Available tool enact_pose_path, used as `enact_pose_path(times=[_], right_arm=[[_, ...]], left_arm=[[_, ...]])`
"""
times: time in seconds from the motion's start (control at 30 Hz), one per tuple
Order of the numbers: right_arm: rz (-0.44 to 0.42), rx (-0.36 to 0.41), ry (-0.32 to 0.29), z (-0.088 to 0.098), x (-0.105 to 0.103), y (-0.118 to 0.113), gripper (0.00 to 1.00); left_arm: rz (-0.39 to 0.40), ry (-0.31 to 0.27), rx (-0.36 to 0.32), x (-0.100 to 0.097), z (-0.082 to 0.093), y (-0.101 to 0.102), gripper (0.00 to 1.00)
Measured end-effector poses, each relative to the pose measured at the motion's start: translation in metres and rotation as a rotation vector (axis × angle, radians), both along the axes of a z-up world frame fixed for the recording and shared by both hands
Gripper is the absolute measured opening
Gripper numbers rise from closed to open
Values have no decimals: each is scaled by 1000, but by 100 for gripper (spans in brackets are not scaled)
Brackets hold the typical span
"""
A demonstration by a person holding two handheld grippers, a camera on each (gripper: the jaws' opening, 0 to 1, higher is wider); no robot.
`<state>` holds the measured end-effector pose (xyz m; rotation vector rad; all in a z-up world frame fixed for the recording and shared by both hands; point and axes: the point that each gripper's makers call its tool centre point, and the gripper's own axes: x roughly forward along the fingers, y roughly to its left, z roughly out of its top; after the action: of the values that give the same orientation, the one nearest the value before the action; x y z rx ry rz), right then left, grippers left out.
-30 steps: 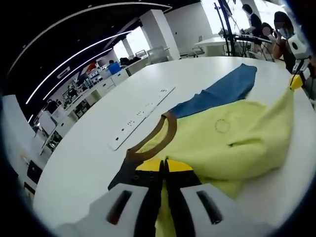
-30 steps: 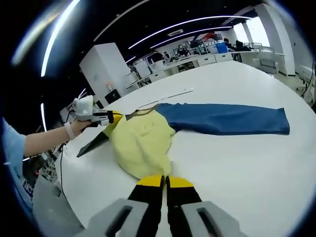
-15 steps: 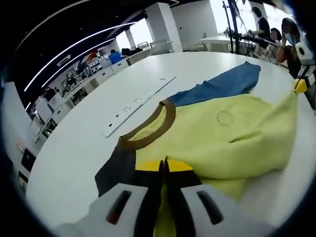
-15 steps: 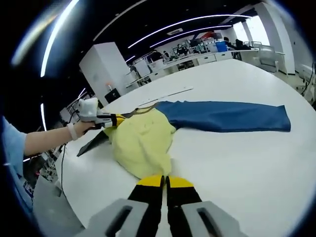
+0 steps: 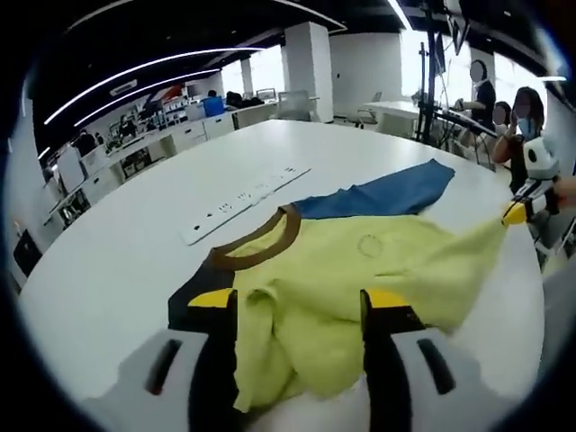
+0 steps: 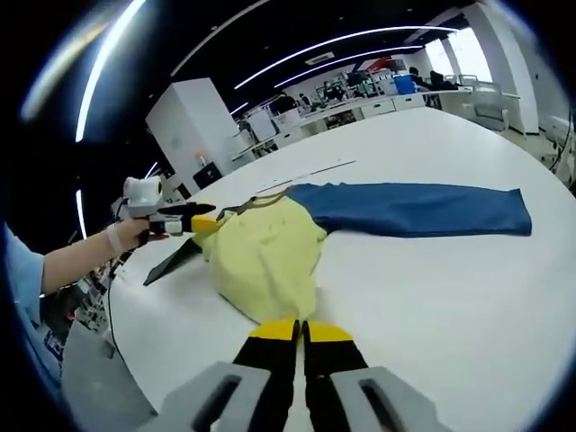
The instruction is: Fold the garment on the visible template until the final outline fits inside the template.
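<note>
A garment with a yellow body (image 5: 378,261), brown collar (image 5: 256,245), blue sleeve (image 5: 396,187) and dark sleeve (image 5: 191,290) lies on the white table (image 5: 117,234). My left gripper (image 5: 300,299) stands open, and bunched yellow cloth lies loose between its jaws. In the right gripper view it hangs (image 6: 205,219) at the garment's far left, held by a hand. My right gripper (image 6: 301,331) is shut on the near yellow hem (image 6: 270,301). In the left gripper view it (image 5: 515,212) pulls a yellow corner out to the right. The blue sleeve (image 6: 418,209) lies flat.
A long white socket strip (image 5: 243,200) lies on the table beyond the collar. People (image 5: 522,117) stand by equipment at the far right. A person's forearm (image 6: 76,261) reaches in from the left. Bare table (image 6: 450,306) stretches to the right of the garment.
My left gripper has opened and let go of the yellow cloth, which now sags between its jaws. My right gripper stays shut on the hem.
</note>
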<state>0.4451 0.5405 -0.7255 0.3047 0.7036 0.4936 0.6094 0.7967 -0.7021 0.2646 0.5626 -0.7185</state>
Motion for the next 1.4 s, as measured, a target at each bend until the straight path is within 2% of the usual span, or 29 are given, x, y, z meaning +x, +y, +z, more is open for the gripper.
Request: enact_pose_path(times=[0.1, 0.2, 0.37, 0.43, 0.53, 0.6, 0.67, 0.83, 0.97, 1.1, 1.4], right_arm=[[4, -1, -1, 0, -1, 1, 0], [3, 3, 1, 0, -1, 1, 0], [4, 4, -2, 2, -1, 1, 0], [5, 5, 1, 2, -2, 1, 0], [10, 1, 4, 0, -3, 1, 0], [10, 3, 4, 0, -4, 1, 0], [10, 4, 7, 0, -5, 1, 0], [8, 4, 8, -1, -5, 0, 0], [8, 4, 9, -1, -5, 0, 0], [6, 5, 9, -1, -5, -1, 0], [2, 8, 11, -1, -6, -2, 0]], left_arm=[[-2, 22, -17, -10, 0, 3, 67], [-5, 18, -13, -15, 1, 8, 76], [-23, 41, -75, -26, 8, 4, 88], [-70, 72, -113, -36, 10, -4, 92], [-80, 129, -173, -45, 11, -8, 97], [-74, 136, -205, -48, 13, -6, 90], [-31, 152, -245, -47, 14, -2, 74], [-23, 141, -205, -48, 3, 9, 53], [14, 169, -215, -49, -9, 15, 44], [46, 188, -196, -52, -23, 22, 27], [85, 216, -174, -49, -42, 28, 27]])
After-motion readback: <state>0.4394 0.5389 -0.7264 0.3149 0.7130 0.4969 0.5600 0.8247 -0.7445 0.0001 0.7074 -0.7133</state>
